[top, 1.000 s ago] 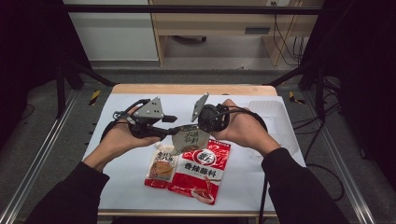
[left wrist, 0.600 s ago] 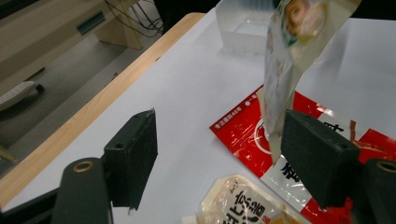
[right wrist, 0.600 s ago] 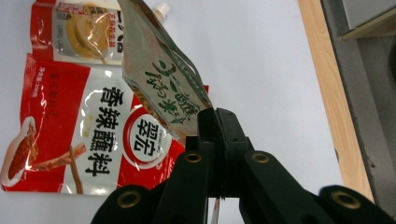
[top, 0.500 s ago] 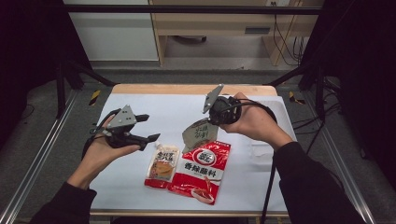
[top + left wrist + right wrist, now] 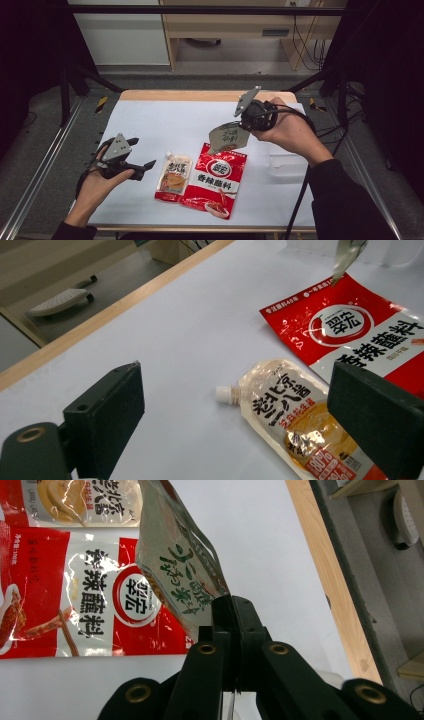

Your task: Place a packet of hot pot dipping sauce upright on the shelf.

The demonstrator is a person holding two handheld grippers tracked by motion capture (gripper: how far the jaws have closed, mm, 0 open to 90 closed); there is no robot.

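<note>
My right gripper (image 5: 243,129) (image 5: 232,607) is shut on the edge of a silver packet with green writing (image 5: 227,137) (image 5: 180,570), which hangs tilted above the table. Under it a red sachet (image 5: 216,180) (image 5: 75,605) (image 5: 360,325) lies flat. A spouted sauce pouch (image 5: 174,175) (image 5: 290,415) lies against the sachet's left side. At the table's front left, just left of the pouch, my left gripper (image 5: 141,153) (image 5: 235,390) is open. Its jaws have just been opening and nothing is between them. In the left gripper view the pouch lies on the table beyond them.
A white sheet (image 5: 165,125) covers the table, with a wooden edge (image 5: 200,95) at the back. A clear plastic container (image 5: 286,162) sits on the right beneath my right forearm. Metal rails (image 5: 45,165) run along the left side.
My left gripper has left the silver packet, moved left and down towards the front, and its jaws have opened. My right gripper has carried the packet slightly right and up.
</note>
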